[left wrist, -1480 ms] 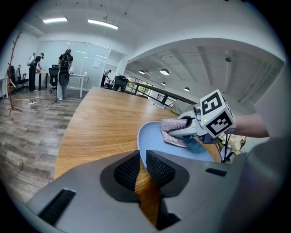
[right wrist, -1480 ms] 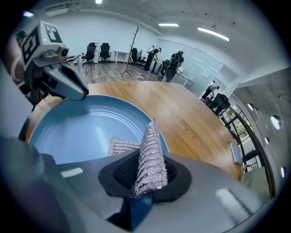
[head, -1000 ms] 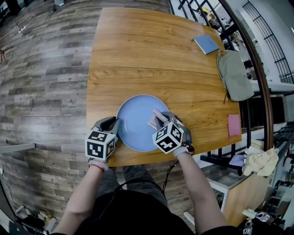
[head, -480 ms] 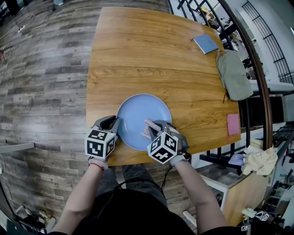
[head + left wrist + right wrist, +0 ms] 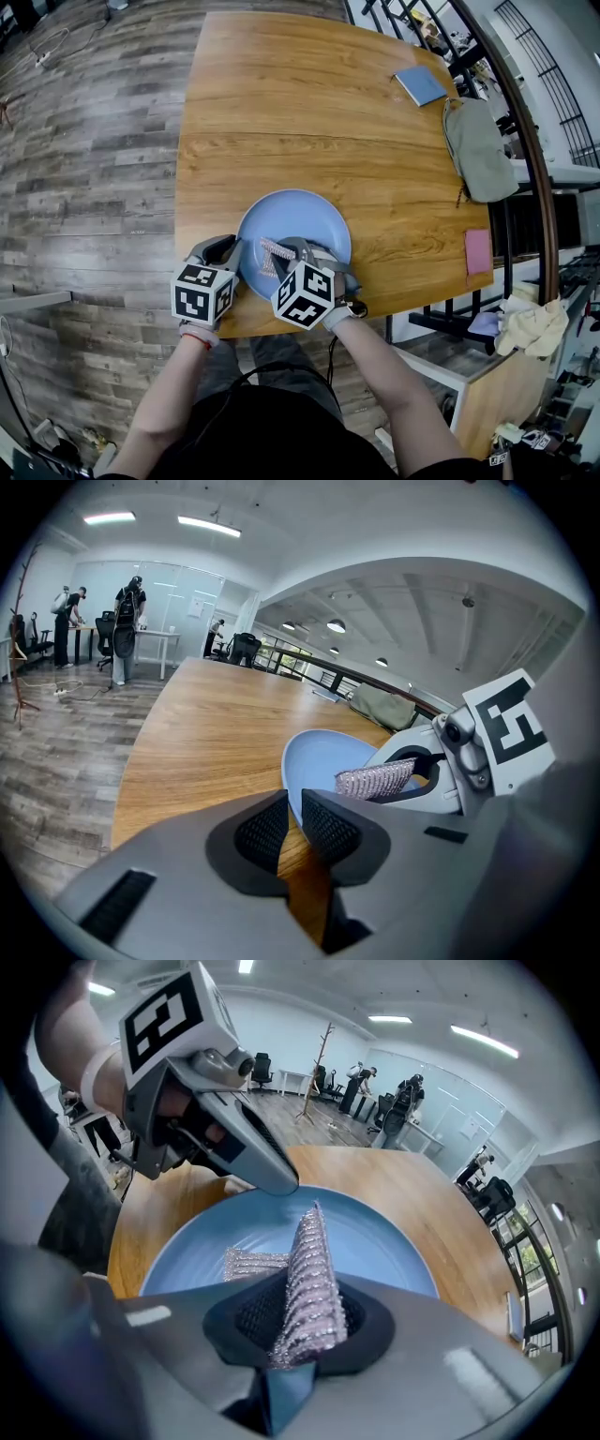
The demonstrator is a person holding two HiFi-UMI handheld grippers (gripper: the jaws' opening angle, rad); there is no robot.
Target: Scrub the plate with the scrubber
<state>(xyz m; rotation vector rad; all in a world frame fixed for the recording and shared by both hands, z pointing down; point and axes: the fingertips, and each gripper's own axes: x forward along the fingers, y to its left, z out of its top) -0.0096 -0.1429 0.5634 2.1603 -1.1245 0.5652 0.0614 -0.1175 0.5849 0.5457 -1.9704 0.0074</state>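
Observation:
A light blue plate (image 5: 309, 220) lies near the front edge of the wooden table (image 5: 281, 112). My left gripper (image 5: 232, 258) is at the plate's left rim; in the left gripper view its jaws (image 5: 292, 819) stand close together with the plate (image 5: 323, 757) edge running between them. My right gripper (image 5: 284, 253) is shut on a silvery mesh scrubber (image 5: 272, 255), which rests on the plate's near left part. In the right gripper view the scrubber (image 5: 309, 1274) stands up between the pads over the plate (image 5: 384, 1241), with the left gripper (image 5: 272, 1180) just beyond.
A blue notebook (image 5: 420, 89), a grey-green bag (image 5: 478, 155) and a pink pad (image 5: 478, 253) lie along the table's right side. A dark railing (image 5: 525, 141) runs past that edge. The table's front edge is right under my grippers.
My right gripper has slid the scrubber leftward across the plate, from its right part to near the left gripper. The left gripper and the plate have stayed put.

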